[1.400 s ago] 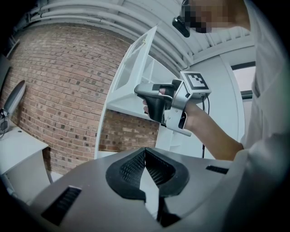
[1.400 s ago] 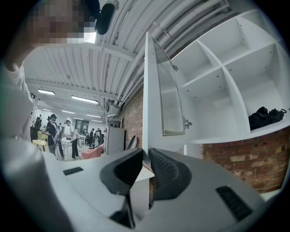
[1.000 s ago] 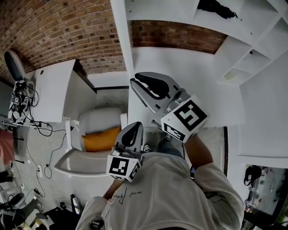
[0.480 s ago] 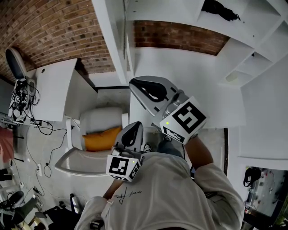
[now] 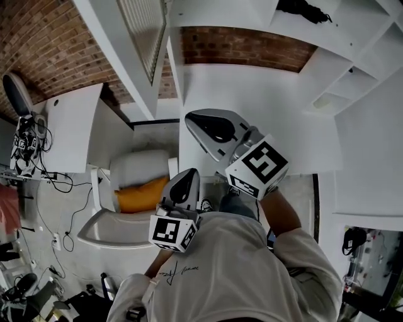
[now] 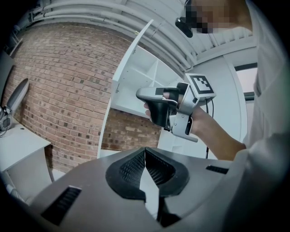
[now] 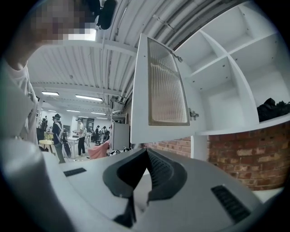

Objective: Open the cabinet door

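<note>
1. Main step judged done: cabinet door (image 5: 135,44) swung well out from the shelves (image 5: 352,63), no longer flat across the opening.
2. Placed, in the head view, at upper left, slanting away from the cabinet front toward the brick wall (image 5: 56,44); in the right gripper view, up and ahead of the jaws, ribbed glass pane (image 7: 167,86) showing, hinge (image 7: 194,114) on the shelf side, free edge out toward the room.
3. Right gripper (image 7: 145,150): jaws just been closing, now pressed together with nothing between them; held level in front of the cabinet, clear of the door and not touching it.
4. Left gripper (image 6: 145,149): jaws together too, empty, held low by the chest and under the right one; no part in the job at this point.
5. Shelves laid bare, with a dark bundle (image 5: 302,9) on an upper one.
6. Left to do, as a judgement only: little or nothing; perhaps a further push if meant to fold right back. Cannot tell how much more swing the hinge allows.
</note>
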`<action>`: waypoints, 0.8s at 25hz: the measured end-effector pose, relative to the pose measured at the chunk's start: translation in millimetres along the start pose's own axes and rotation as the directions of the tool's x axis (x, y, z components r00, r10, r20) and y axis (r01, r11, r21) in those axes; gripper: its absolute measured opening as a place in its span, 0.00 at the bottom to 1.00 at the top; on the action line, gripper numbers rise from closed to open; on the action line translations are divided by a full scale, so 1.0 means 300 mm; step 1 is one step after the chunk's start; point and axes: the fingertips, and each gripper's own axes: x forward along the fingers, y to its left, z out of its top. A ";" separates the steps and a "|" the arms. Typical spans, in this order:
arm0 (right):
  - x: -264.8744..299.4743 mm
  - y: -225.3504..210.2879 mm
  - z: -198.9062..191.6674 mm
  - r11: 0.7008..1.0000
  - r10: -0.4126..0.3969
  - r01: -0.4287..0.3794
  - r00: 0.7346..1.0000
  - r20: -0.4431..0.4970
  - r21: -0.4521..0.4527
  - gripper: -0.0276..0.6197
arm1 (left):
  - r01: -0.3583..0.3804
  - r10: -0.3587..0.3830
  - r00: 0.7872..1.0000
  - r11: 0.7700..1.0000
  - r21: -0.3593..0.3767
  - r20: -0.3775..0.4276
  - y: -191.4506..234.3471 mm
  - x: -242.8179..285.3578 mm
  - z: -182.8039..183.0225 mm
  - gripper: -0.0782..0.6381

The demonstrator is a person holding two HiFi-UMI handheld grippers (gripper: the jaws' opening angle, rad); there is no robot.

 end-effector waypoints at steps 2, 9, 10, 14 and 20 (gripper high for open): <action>-0.013 -0.024 -0.020 0.999 -0.038 0.038 0.999 -0.016 0.002 0.08 | 0.003 -0.003 1.000 1.000 -0.005 -0.005 0.000 0.008 -0.009 0.13; -0.075 -0.079 -0.076 0.995 -0.100 0.101 0.993 -0.058 0.025 0.08 | 0.027 -0.028 1.000 1.000 -0.011 -0.011 -0.020 0.032 -0.018 0.13; -0.085 -0.088 -0.085 0.993 -0.110 0.112 0.992 -0.065 0.023 0.08 | 0.029 -0.030 0.999 0.999 -0.012 -0.011 -0.022 0.035 -0.019 0.13; -0.128 -0.117 -0.125 0.988 -0.149 0.152 0.985 -0.090 0.031 0.08 | 0.031 -0.032 0.999 0.999 -0.015 -0.013 -0.029 0.045 -0.021 0.13; -0.193 -0.157 -0.168 0.974 -0.187 0.199 0.975 -0.117 0.105 0.08 | 0.034 -0.035 0.999 0.999 -0.016 -0.017 -0.028 0.065 -0.016 0.13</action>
